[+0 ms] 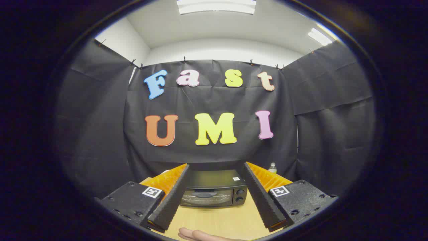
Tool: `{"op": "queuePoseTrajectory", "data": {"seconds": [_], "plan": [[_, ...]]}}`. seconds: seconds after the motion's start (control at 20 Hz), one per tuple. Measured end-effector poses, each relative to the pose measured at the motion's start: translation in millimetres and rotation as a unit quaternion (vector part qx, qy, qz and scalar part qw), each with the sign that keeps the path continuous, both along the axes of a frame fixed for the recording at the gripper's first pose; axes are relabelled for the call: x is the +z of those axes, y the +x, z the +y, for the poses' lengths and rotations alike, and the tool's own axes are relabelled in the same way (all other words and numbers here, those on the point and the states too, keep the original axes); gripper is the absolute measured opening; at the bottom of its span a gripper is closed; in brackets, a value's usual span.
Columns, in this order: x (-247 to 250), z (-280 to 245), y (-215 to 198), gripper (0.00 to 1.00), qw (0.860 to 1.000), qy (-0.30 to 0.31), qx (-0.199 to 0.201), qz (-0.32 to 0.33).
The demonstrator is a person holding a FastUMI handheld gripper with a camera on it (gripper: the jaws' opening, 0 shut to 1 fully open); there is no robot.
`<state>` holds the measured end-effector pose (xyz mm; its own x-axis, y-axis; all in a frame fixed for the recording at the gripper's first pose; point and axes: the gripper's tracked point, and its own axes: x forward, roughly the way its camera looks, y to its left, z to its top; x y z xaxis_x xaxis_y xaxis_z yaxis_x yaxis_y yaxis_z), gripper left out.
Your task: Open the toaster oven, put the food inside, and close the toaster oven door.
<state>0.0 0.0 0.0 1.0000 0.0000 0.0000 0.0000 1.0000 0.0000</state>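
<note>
Claw point(215, 197): fingers are standing spread wide, gripping nothing.
Toaster oven point(214, 189): sitting at the worktop's point(217, 219) far edge, beyond the fingers, door closed.
Hand point(197, 235): resting at the near edge.
Bottle point(272, 168): standing behind the oven.

The hand-held gripper point(215, 195) hangs spread wide, framing the closed toaster oven point(214, 189) on the table point(217, 221) beyond.

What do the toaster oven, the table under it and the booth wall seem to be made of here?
Toaster oven: likely black painted metal, with a smooth matte top and a glossy, probably glass door. Table: light wood or wood-look laminate, with faint grain and a satin sheen. Booth wall: matte black cloth, creased and clipped along its top edge. The gripper is open, its fingers spread either side of the oven beyond them.
</note>
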Motion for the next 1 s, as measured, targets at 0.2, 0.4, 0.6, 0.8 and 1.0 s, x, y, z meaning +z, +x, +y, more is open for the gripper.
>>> {"op": "queuePoseTrajectory", "data": {"seconds": [0.2,0.4,0.6,0.8,1.0], "plan": [[-2.7,3.9,3.8,1.00,1.000,0.009,-0.001,0.004],[-10.0,12.8,7.5,1.00,1.000,0.005,0.014,0.015],[-20.7,14.4,14.0,1.00,1.000,-0.006,0.012,0.024],[-25.6,19.0,23.5,1.00,0.999,0.003,0.018,0.027],[-45.0,10.2,40.6,1.00,0.999,0.015,0.012,0.038]]}}
